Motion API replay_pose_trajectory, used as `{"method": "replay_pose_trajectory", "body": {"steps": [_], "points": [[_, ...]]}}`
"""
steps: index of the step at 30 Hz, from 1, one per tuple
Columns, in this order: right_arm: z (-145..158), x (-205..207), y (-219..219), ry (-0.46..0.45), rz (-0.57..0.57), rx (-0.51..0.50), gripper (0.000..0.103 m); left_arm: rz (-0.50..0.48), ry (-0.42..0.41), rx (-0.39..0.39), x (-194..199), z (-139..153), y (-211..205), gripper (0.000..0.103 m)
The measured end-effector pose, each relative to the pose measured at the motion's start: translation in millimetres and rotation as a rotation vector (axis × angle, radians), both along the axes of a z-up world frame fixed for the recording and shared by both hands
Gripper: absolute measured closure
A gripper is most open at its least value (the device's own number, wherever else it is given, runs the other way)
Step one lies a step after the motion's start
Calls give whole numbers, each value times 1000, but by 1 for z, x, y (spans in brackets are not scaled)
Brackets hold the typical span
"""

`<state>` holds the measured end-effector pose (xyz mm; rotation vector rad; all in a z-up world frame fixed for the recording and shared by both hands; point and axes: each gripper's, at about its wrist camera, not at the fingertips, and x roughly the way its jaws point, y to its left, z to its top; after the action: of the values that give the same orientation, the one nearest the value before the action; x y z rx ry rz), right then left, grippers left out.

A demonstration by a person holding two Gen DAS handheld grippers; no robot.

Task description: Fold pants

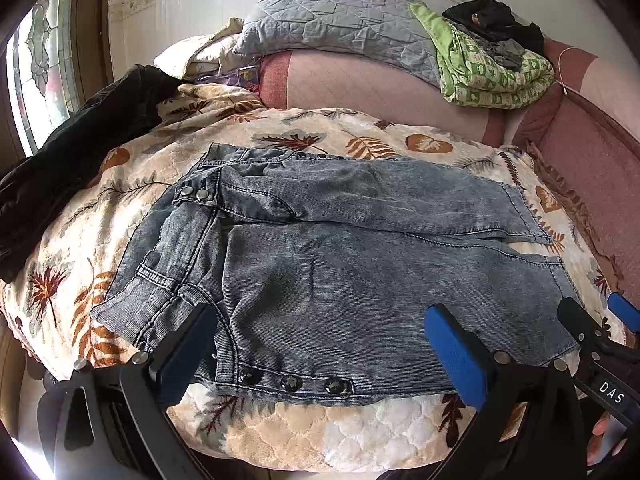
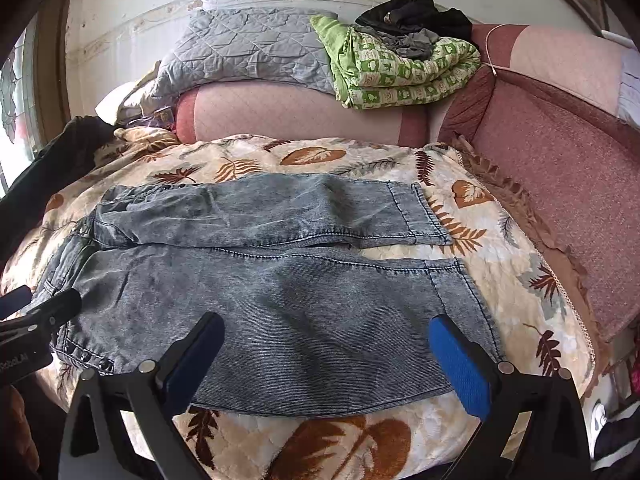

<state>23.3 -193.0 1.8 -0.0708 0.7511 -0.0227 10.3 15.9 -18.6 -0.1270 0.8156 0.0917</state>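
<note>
The grey-blue washed denim pants (image 1: 320, 272) lie flat and unfolded on the leaf-patterned blanket (image 1: 360, 432), waistband at its left side, both short legs side by side reaching toward its right edge.

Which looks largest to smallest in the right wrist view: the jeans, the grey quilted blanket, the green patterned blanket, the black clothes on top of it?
1. Jeans, though nearest the camera.
2. Grey quilted blanket.
3. Green patterned blanket, close to the grey one in size.
4. Black clothes.
</note>
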Motion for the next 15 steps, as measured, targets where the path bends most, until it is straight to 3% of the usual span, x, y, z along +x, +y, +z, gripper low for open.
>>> {"method": "replay_pose_trajectory", "body": {"steps": [15], "points": [[0, -1, 1, 0, 3, 2, 0, -1, 0, 0, -1, -1, 0, 0]]}}
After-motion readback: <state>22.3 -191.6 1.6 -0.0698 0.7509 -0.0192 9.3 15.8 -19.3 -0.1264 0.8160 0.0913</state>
